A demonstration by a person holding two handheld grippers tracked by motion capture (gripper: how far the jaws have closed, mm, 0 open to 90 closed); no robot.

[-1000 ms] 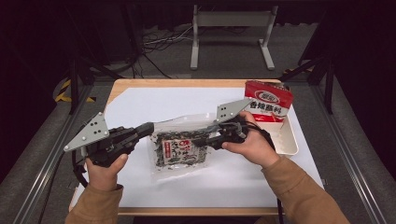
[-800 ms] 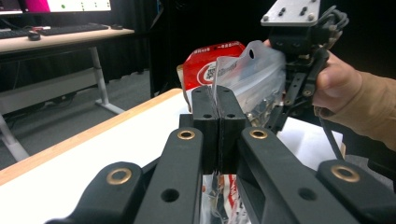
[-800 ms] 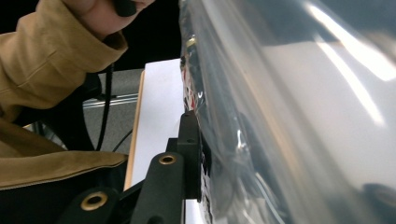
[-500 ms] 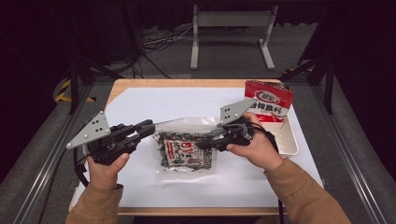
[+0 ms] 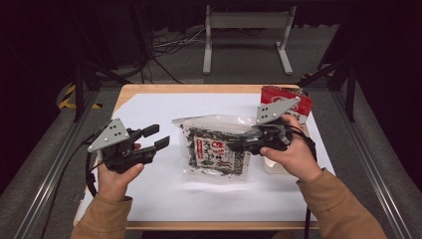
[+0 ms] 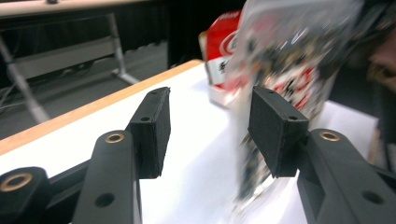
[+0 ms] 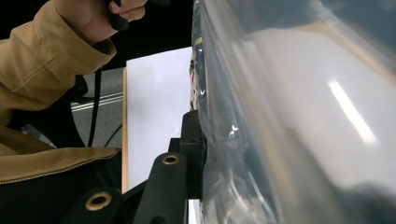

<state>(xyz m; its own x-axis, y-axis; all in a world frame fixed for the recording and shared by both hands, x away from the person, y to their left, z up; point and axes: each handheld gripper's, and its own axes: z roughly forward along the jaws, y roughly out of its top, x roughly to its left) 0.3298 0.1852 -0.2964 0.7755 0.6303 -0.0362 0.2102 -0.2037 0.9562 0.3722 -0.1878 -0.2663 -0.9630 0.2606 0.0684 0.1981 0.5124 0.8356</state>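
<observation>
A clear zip bag (image 5: 214,149) with a dark seaweed packet inside hangs tilted just above the white sheet (image 5: 164,194). My right gripper (image 5: 245,144) is shut on the bag's right side. In the right gripper view one black finger (image 7: 190,149) presses against the bag's plastic (image 7: 280,116), and the other finger is hidden behind it. My left gripper (image 5: 157,138) stands open a short way left of the bag. Its jaws have just been opening and nothing is between them (image 6: 210,126). The bag (image 6: 285,65) hangs blurred just beyond its right finger.
A red and white snack packet (image 5: 293,99) stands at the table's right rear, over a white tray (image 5: 271,167). The wooden table edge (image 5: 199,88) runs along the back. Metal rails flank the table, and a grey stand sits on the floor behind.
The left gripper let go of the bag's left edge and opened. The right gripper lifted the bag slightly and carried it a little to the right.
</observation>
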